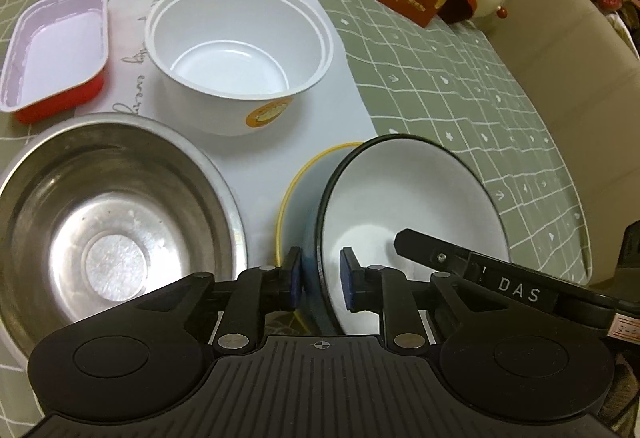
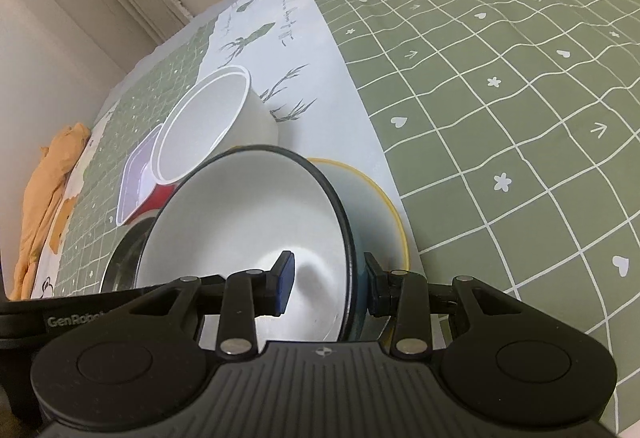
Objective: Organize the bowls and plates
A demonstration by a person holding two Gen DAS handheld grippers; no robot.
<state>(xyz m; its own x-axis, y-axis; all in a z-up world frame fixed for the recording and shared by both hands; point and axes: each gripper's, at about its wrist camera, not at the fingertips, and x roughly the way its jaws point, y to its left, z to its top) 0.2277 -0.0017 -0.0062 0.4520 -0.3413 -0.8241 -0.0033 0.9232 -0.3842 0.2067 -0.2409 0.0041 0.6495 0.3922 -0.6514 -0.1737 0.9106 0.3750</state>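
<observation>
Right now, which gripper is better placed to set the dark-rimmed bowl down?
Right. The right gripper straddles the dark-rimmed bowl rim, tilted above the yellow-rimmed bowl. The left gripper also straddles its rim, so either might.

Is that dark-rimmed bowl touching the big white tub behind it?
Apart. The left wrist view shows bare white runner between the dark-rimmed bowl and the white tub; the bowl leans over the yellow-rimmed bowl instead.

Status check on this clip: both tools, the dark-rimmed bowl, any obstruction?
Left tool and right tool both straddle the dark-rimmed bowl rim, contact unclear. Bowl tilted over yellow-rimmed bowl. Steel bowl close alongside.
</observation>
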